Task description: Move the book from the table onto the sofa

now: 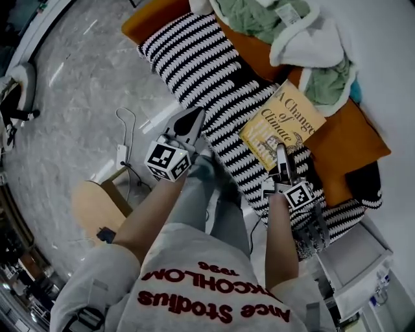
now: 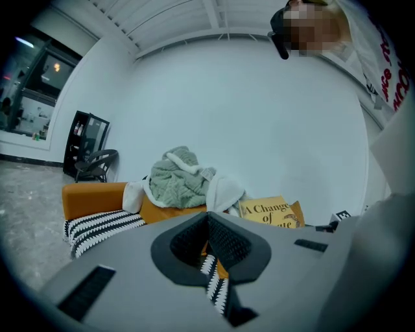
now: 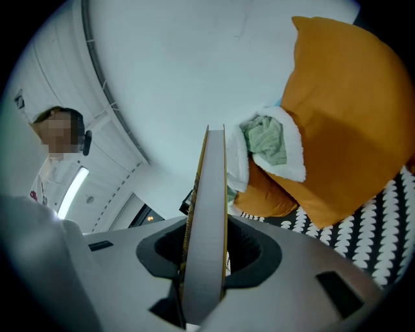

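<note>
Could drop the book (image 1: 283, 124) crooked, or let it slide toward the near edge, if released too soon (pinched by one thin edge only). Might land half on the orange cushion (image 1: 353, 139), half on the striped blanket (image 1: 194, 58). Clamped at its near edge in the right gripper (image 1: 281, 167), reaching far from it, low over the sofa (image 1: 139, 23); cannot tell whether touching. Left gripper (image 1: 188, 126) pressed together, empty, further left.

The yellow paper-jacketed book (image 1: 283, 124) is showing a matt cover and a smooth grey page edge. The black-and-white striped throw (image 1: 201, 65) is presenting coarse woven cloth. The sage-green knitted blanket (image 1: 256, 16) is exposing white fleecy lining. The orange cushion (image 1: 350, 139) is showing smooth matt fabric. The grey marbled floor (image 1: 78, 84) is reflecting light glossily.
</note>
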The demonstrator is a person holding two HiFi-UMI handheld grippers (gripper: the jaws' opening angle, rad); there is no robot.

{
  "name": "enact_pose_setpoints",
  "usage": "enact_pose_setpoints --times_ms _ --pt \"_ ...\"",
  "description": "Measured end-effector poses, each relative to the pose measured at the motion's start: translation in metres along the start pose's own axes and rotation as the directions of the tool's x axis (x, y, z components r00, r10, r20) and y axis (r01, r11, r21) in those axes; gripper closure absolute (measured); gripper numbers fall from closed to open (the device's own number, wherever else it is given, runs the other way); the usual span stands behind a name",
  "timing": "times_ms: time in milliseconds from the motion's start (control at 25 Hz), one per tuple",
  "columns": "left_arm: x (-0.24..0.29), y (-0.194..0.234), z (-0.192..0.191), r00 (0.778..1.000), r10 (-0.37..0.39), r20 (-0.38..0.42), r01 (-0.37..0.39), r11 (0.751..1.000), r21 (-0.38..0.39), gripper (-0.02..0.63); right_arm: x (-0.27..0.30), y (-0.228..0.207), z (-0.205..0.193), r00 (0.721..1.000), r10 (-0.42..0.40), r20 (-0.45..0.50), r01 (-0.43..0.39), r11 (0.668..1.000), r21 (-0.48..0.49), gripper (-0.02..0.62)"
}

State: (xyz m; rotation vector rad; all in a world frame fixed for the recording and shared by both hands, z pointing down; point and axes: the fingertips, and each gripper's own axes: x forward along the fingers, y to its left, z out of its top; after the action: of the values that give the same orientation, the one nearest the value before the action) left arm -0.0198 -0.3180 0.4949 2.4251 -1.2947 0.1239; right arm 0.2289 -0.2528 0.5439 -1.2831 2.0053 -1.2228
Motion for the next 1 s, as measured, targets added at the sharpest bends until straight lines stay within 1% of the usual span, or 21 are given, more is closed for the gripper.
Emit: enact_pose_setpoints --times_ms 80,160,240,360,480,600,760,920,1000 --pt "0.010 0.002 -0.006 1.000 -0.002 -0.005 0.002 1.000 -0.009 0.589 0.001 -0.017 -0.006 1.000 -0.022 0.002 0.022 0.999 0.031 0.434" --pt "0.018 0.004 -0.013 1.000 -0.004 -0.012 0.004 1.000 -0.016 0.589 0.001 -0.036 -0.016 0.998 -0.057 -0.017 0.057 0.998 0.034 0.434" --pt "0.024 0.010 -0.022 1.000 -0.009 -0.019 0.009 1.000 -0.018 0.589 0.005 -0.057 -0.030 0.995 -0.090 -0.041 0.091 0.995 0.030 0.434" --pt "0.031 0.025 -0.041 0.999 -0.017 -0.035 0.016 1.000 -0.022 0.589 0.020 -0.086 -0.056 0.991 -0.113 -0.068 0.117 0.991 0.059 0.434" --pt "0.036 0.031 -0.059 0.998 -0.024 -0.056 0.022 0.999 -0.030 0.589 0.025 -0.117 -0.075 0.980 -0.168 -0.109 0.176 0.982 0.063 0.434" --pt "0.040 0.027 -0.071 0.997 -0.030 -0.072 0.027 0.999 -0.040 0.589 0.024 -0.144 -0.088 0.963 -0.222 -0.155 0.237 0.967 0.089 0.434" --pt "0.044 0.028 -0.088 0.995 -0.031 -0.094 0.026 0.998 -0.051 0.589 0.031 -0.169 -0.106 0.958 -0.209 -0.195 0.237 0.962 0.136 0.434" --pt "0.056 0.021 -0.102 0.992 -0.039 -0.116 0.033 0.998 -0.054 0.589 0.029 -0.201 -0.111 0.943 -0.238 -0.231 0.278 0.947 0.161 0.434" --pt "0.061 0.013 -0.108 0.991 -0.046 -0.130 0.038 0.997 -0.061 0.589 0.019 -0.214 -0.114 0.939 -0.242 -0.244 0.294 0.934 0.202 0.433"
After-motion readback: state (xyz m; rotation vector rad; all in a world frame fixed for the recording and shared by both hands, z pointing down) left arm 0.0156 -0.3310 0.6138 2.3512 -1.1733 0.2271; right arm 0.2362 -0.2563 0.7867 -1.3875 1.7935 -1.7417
